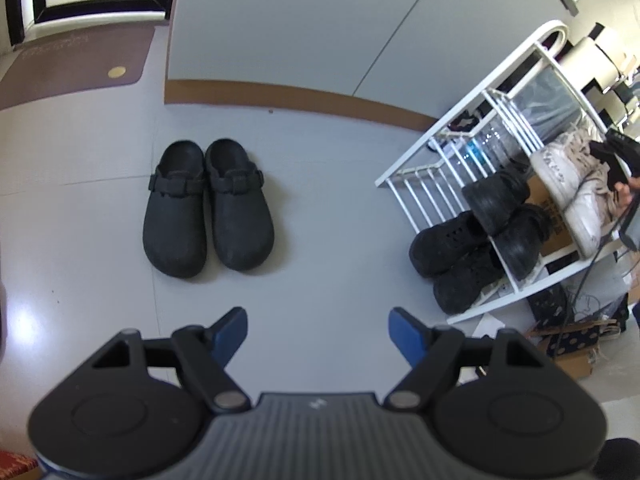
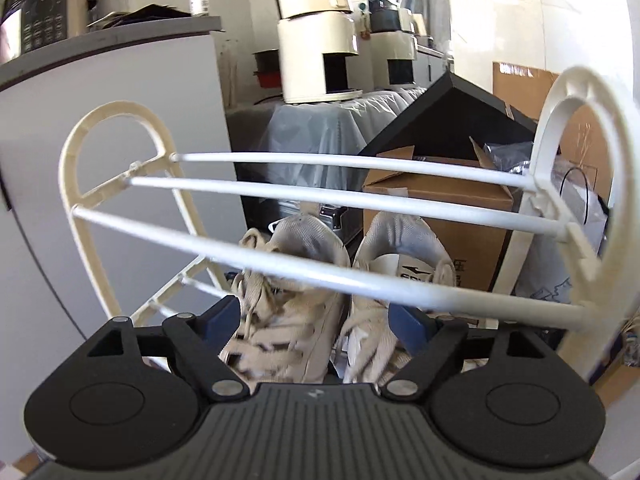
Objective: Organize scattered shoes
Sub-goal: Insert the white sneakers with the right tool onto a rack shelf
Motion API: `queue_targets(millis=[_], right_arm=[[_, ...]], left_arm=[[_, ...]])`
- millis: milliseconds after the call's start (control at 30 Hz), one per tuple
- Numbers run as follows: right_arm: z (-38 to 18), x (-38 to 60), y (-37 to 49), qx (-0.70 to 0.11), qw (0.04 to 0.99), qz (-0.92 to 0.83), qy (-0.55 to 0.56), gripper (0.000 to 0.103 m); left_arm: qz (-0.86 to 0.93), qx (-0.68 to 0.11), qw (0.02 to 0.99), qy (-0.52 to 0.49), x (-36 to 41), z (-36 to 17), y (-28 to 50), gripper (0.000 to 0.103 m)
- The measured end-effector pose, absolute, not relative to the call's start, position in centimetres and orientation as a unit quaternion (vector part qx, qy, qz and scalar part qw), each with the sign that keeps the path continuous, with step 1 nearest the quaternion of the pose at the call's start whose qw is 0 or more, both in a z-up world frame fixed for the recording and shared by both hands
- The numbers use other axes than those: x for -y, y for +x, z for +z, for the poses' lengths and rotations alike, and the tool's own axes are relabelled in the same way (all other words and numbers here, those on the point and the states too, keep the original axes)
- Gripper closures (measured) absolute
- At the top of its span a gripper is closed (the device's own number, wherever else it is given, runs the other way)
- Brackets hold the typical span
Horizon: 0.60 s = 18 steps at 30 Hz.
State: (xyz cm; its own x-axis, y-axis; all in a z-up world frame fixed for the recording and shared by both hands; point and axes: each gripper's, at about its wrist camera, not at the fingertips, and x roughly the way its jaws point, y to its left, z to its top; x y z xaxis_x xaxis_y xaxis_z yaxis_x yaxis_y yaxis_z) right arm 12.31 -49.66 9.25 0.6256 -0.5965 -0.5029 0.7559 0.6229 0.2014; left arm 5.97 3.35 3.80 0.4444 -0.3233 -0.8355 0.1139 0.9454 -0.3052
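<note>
A pair of black clogs [image 1: 208,208] stands side by side on the grey floor, toes toward me. My left gripper [image 1: 318,332] hovers open above the floor just short of them, with nothing between its blue pads. A white shoe rack [image 1: 420,160] stands to the right, with black shoes [image 1: 452,248] on its lower shelves and beige sneakers [image 1: 568,184] higher up. In the right wrist view, my right gripper [image 2: 316,320] is open under the rack's top rods [image 2: 320,200]. The two beige sneakers [image 2: 296,280] lie between and beyond its spread fingers, and the pads do not press on them.
A wall with a brown skirting [image 1: 280,92] runs behind the clogs, and a brown doormat [image 1: 80,68] lies at the far left. Behind the rack are a cardboard box [image 2: 440,200], a white cabinet [image 2: 100,120] and cream appliances [image 2: 316,40]. Bags and boxes [image 1: 572,340] crowd the floor beside the rack.
</note>
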Motion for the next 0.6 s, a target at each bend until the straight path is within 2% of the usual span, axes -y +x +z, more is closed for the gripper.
queue_targets(millis=[233,600], right_arm=[[11.2,47.7,9.0,-0.199,0.892,-0.363,0.18,0.015],[12.8,45.2,3.6,-0.218,0.904,-0.286,0.233,0.014]], left_arm=[[-0.13,-0.488,0.855,-0.114,-3.8,5.4,5.5,0.023],[-0.133,-0.452,0.871,-0.137,-4.3,7.9,4.2,0.023]])
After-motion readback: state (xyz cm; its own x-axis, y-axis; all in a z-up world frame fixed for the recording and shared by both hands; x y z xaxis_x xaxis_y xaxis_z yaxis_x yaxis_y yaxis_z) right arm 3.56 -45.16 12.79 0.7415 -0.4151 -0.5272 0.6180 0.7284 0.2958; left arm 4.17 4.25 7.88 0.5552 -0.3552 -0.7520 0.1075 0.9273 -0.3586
